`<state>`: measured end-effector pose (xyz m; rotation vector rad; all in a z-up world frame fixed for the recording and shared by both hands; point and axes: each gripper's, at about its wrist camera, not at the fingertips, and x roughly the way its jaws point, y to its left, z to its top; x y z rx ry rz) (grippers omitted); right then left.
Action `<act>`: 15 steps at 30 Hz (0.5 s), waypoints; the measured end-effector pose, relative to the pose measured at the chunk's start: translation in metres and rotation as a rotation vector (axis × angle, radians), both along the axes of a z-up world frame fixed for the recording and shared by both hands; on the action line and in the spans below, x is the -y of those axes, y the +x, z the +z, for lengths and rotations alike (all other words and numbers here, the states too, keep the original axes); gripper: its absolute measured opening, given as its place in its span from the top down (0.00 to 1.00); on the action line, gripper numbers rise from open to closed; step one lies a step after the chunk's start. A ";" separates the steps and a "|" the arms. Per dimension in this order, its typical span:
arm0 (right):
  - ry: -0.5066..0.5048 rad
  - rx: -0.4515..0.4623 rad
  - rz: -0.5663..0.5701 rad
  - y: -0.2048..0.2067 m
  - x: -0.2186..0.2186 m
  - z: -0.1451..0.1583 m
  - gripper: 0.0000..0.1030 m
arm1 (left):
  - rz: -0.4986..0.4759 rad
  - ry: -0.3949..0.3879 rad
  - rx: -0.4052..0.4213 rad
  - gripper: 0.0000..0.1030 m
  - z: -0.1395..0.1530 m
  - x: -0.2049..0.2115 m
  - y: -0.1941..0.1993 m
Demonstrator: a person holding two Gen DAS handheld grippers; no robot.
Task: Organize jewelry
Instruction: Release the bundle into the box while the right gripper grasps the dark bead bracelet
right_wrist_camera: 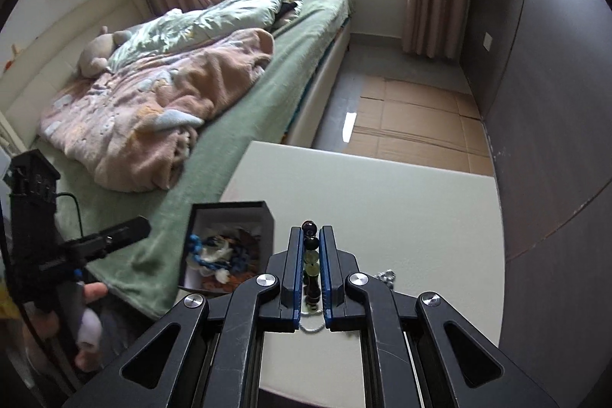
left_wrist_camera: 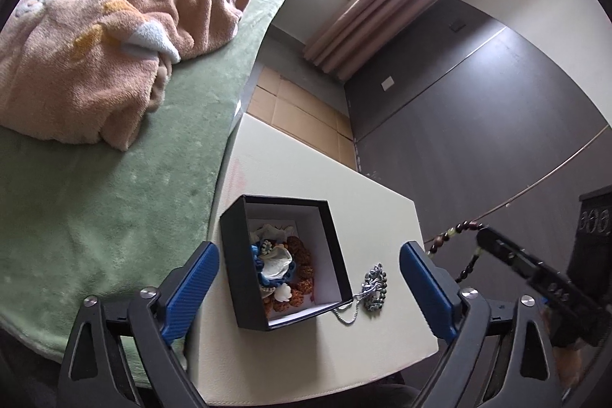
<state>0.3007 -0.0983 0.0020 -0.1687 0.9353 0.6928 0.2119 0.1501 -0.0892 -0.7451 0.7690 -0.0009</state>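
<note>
Left gripper (left_wrist_camera: 308, 278): I have it hovering above the bench, looking steeply down, its blue fingers (left_wrist_camera: 191, 287) spread wide with nothing between them; the black box sits in the gap below.
Right gripper (right_wrist_camera: 310, 257): I hold it raised above the right part of the bench, angled forward and down, fingers (right_wrist_camera: 294, 255) narrowed onto the bead bracelet.
Bead bracelet (right_wrist_camera: 310, 247): pinched between the right fingers; dark round beads stick out past the tips, pale green ones sit lower in the grip. From the left wrist view the strand (left_wrist_camera: 457, 243) hangs in a loop off the bench's right edge, in the air.
Black box (left_wrist_camera: 285, 260): open, white-lined, on the bench near the edge next to the bed; inside lies a tangle of blue beads, brown beads and white shell-like pieces.
Silver necklace (left_wrist_camera: 373, 287): a bunched pendant and chain on the bench, just beside the box's right wall; whether the chain touches the box I cannot tell.
Bench (left_wrist_camera: 306, 163): pale, standing against the bed (left_wrist_camera: 95, 217).
My left hand (right_wrist_camera: 88, 293): wrapped around the left handle, low beside the bed.
</note>
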 end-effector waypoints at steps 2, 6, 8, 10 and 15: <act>0.032 0.000 0.030 -0.006 -0.011 0.008 0.92 | 0.007 0.014 0.003 0.05 0.004 -0.005 -0.006; 0.055 0.004 0.082 -0.020 -0.039 0.012 0.92 | 0.028 0.029 -0.002 0.04 0.010 -0.018 -0.018; 0.071 -0.017 0.097 -0.022 -0.052 0.008 0.92 | 0.041 0.031 -0.004 0.04 0.013 -0.025 -0.026; 0.094 -0.058 0.116 -0.020 -0.066 -0.002 0.91 | 0.053 0.033 -0.003 0.04 0.016 -0.031 -0.033; 0.021 -0.151 0.097 -0.012 -0.085 -0.035 0.64 | 0.060 0.053 0.019 0.04 0.031 -0.037 -0.048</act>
